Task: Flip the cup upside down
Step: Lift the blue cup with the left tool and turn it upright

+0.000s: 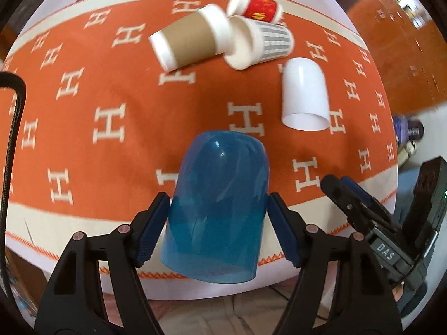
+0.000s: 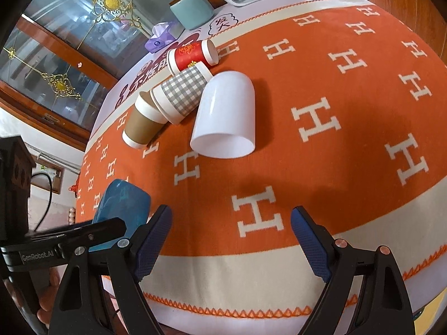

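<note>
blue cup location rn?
The blue cup sits between the left gripper fingers at the table's near edge, closed end up; in the right wrist view it shows lower left, nearer than the white cup.
</note>
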{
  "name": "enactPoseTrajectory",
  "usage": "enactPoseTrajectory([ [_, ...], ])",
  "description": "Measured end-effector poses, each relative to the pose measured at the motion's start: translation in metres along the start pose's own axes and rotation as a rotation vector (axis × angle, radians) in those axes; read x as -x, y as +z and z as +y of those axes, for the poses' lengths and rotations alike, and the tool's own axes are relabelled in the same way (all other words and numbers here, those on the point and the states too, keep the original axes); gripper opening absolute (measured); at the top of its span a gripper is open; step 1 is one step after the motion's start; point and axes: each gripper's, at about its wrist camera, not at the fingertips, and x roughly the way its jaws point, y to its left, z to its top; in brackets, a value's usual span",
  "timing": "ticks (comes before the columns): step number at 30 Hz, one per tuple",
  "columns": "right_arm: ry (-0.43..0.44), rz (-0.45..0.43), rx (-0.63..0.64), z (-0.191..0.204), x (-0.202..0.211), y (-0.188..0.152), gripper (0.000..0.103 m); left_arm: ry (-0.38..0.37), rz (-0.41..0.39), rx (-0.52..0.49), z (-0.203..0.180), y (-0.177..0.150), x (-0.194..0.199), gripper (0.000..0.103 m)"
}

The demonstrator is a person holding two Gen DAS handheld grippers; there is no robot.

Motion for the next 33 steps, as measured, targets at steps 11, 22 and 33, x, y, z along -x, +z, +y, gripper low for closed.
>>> enactPoseTrajectory([
  [11, -0.013, 0.023, 0.005, -0.005, -0.004, -0.008, 0.088, -0.053, -0.008, 0.188, 0.017, -0.014, -0.035, 0.070],
  [22, -0.023, 0.036, 0.009, -0.006, -0.006, -0.011, 0.088, -0.097, 0.083, 0.191, 0.019, -0.018, -0.053, 0.080],
  [33, -0.029, 0.044, 0.012, -0.006, -0.007, -0.013, 0.088, -0.125, 0.071, 0.140, 0.025, -0.017, -0.035, 0.082],
])
